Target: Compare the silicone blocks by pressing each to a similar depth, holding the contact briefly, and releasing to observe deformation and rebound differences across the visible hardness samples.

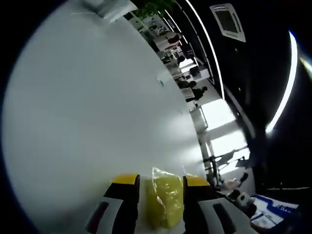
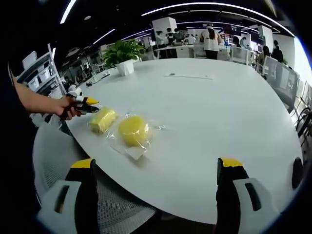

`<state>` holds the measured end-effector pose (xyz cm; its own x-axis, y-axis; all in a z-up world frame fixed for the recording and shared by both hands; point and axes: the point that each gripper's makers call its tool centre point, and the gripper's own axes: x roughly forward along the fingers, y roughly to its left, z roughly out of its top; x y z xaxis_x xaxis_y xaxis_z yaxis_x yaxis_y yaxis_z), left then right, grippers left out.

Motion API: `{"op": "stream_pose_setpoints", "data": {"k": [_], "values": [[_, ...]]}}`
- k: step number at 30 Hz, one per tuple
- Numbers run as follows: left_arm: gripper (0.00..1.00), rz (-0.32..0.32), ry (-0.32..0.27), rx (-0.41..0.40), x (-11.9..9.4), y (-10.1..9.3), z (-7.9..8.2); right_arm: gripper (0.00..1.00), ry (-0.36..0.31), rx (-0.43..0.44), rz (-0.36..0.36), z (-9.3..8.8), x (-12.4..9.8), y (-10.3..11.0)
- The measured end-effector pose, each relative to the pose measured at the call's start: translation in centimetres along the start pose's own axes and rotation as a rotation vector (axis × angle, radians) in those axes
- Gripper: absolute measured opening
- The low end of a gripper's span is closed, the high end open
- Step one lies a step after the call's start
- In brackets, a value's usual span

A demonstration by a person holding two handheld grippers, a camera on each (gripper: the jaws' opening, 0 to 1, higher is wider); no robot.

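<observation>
A yellow silicone block in a clear wrapper (image 1: 165, 202) sat between the yellow-tipped jaws of the left gripper (image 1: 161, 184), which looked to have closed on it at the near edge of the round white table (image 1: 97, 112). In the right gripper view that same block (image 2: 102, 119) lay with its long axis running from the left gripper (image 2: 87, 104) toward the table's middle, and a person's hand (image 2: 68, 107) held that tool at the rim. Just beside it, toward the right gripper, rested a rounder yellow silicone block in its own clear wrapper (image 2: 133, 130), untouched. The right gripper (image 2: 158, 168) hung off the table with jaws spread wide and empty; the rounder sample lay ahead and left of it, seemingly next for pressing. A potted green plant (image 2: 123, 54) stood at the far edge.
</observation>
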<state>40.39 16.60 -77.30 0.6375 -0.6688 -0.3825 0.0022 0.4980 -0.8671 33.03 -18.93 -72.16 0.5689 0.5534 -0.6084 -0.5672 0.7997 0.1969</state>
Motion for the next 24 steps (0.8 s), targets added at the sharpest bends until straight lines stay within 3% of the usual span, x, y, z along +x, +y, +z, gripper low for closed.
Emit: {"op": "stream_pose_setpoints", "data": {"k": [8,11,14,24], "values": [[0.22,0.002,0.044,-0.023,0.7,0.2,-1.1,0.96,0.012,0.006,-0.004,-0.4,-0.1,-0.3],[0.14,0.028,0.055,-0.056,0.8,0.8,-1.5,0.96,0.017,0.006,-0.003,-0.6,-0.1,-0.3],[0.03,0.022,0.028,-0.087,0.7,0.9,-1.1,0.96,0.023,0.011,-0.002,-0.9,0.1,-0.2],[0.0,0.003,0.066,-0.071,0.7,0.4,-1.8,0.96,0.032,0.017,0.0,-1.2,0.3,-0.2]]}}
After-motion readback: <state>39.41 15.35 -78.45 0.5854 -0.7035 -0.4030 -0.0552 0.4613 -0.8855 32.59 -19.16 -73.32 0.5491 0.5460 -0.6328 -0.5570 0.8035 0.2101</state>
